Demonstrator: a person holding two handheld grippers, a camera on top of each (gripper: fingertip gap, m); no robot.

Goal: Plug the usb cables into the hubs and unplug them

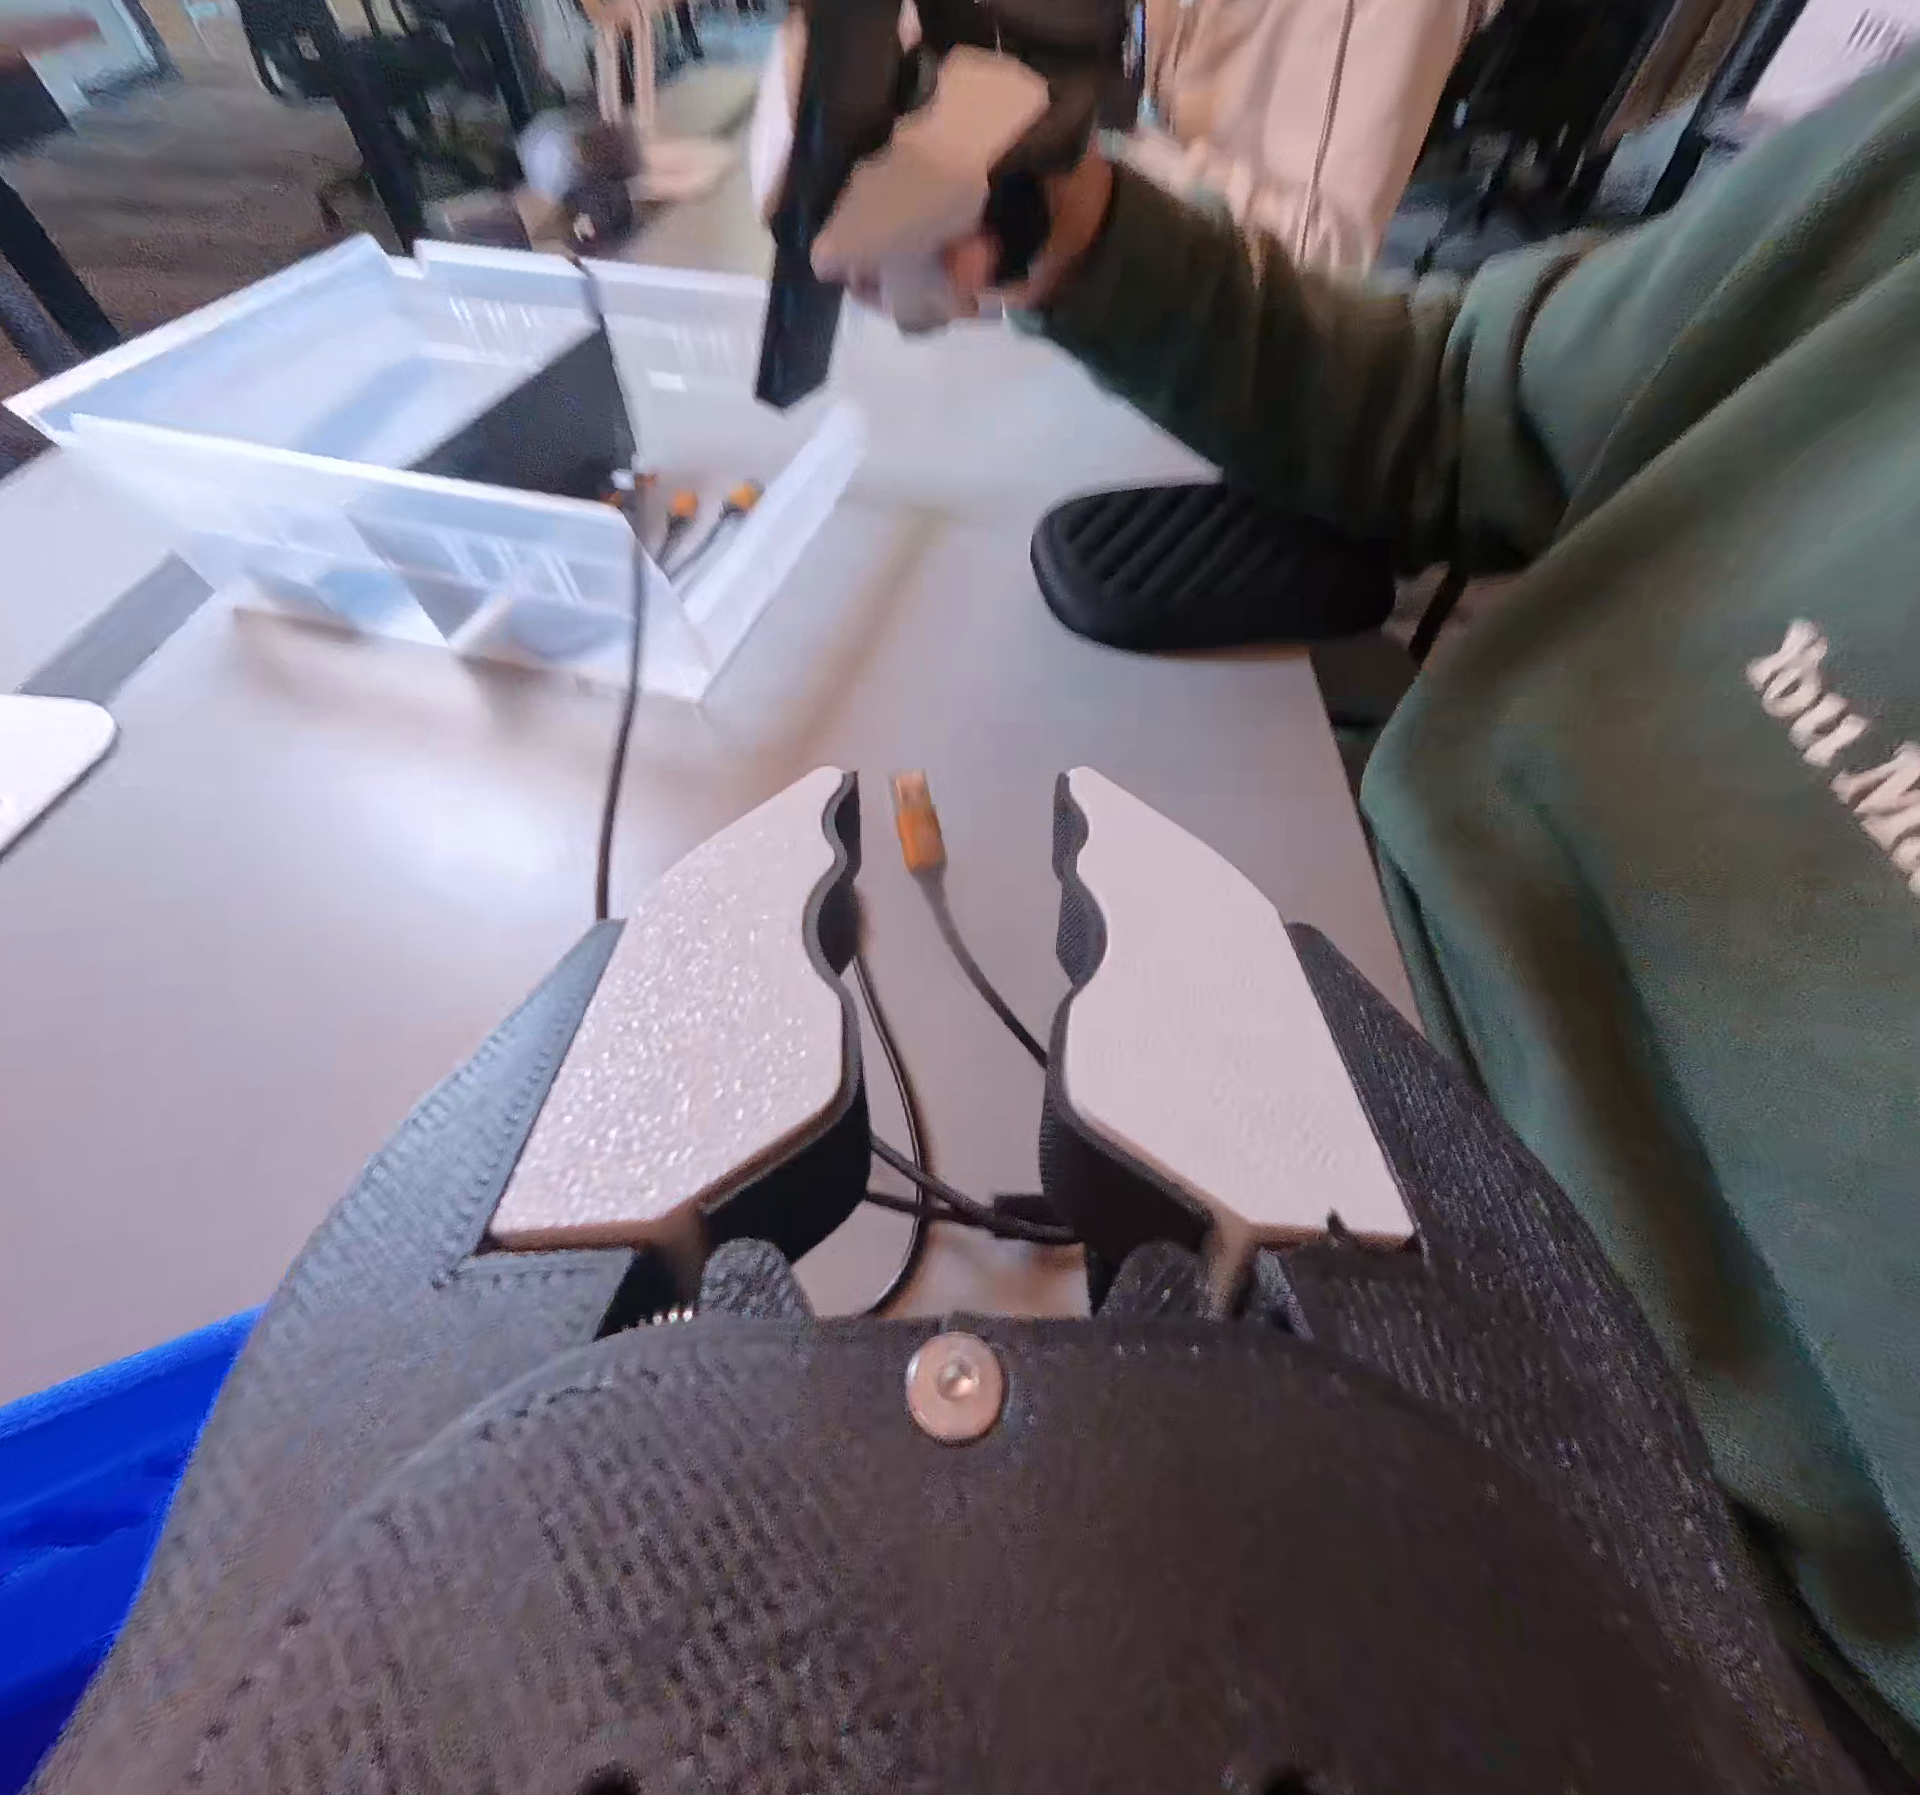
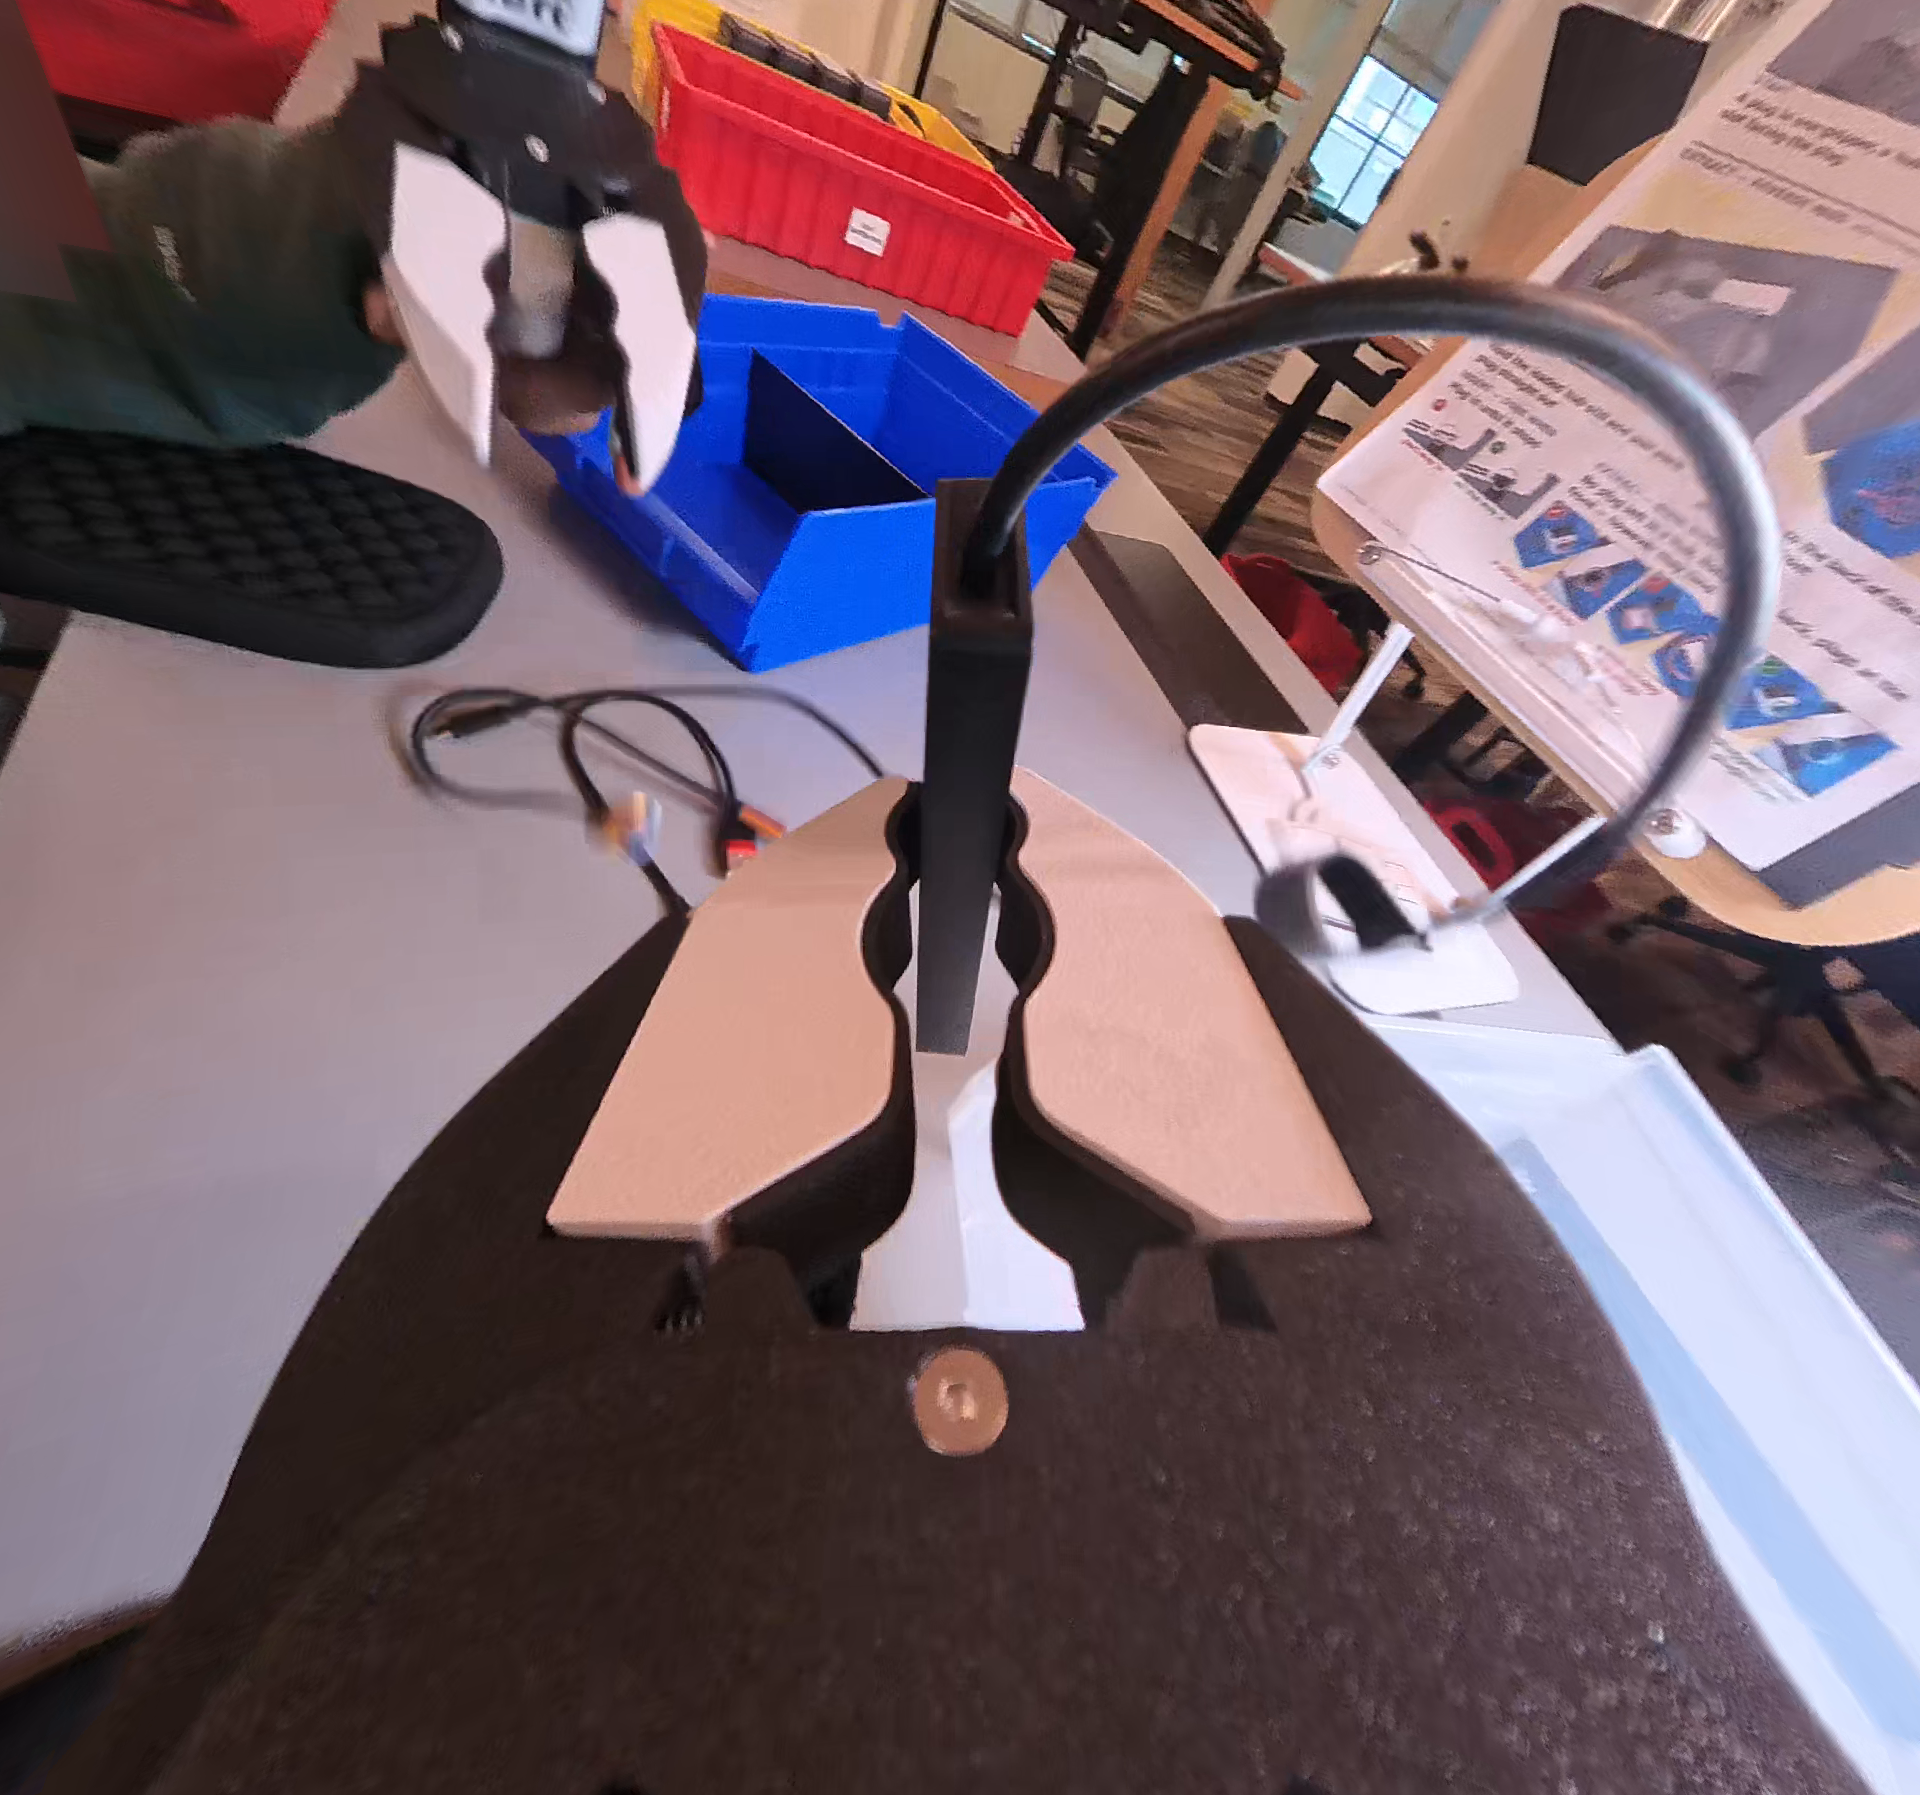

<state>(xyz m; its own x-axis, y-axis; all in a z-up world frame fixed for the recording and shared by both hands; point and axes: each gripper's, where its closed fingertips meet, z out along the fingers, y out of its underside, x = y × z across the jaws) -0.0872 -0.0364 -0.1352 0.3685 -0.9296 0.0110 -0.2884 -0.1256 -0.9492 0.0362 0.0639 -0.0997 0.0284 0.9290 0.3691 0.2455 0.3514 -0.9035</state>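
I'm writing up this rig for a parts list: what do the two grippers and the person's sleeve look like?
Each gripper, left gripper and right gripper, has a black textured printed body, two pale grey flat fingers with wavy black inner edges, and a silver screw at centre. The sleeve is dark green.

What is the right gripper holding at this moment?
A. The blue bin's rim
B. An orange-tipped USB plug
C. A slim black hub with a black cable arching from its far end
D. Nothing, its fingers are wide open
C: in the right wrist view the right gripper is clamped on the black hub, whose cable loops off its far end.
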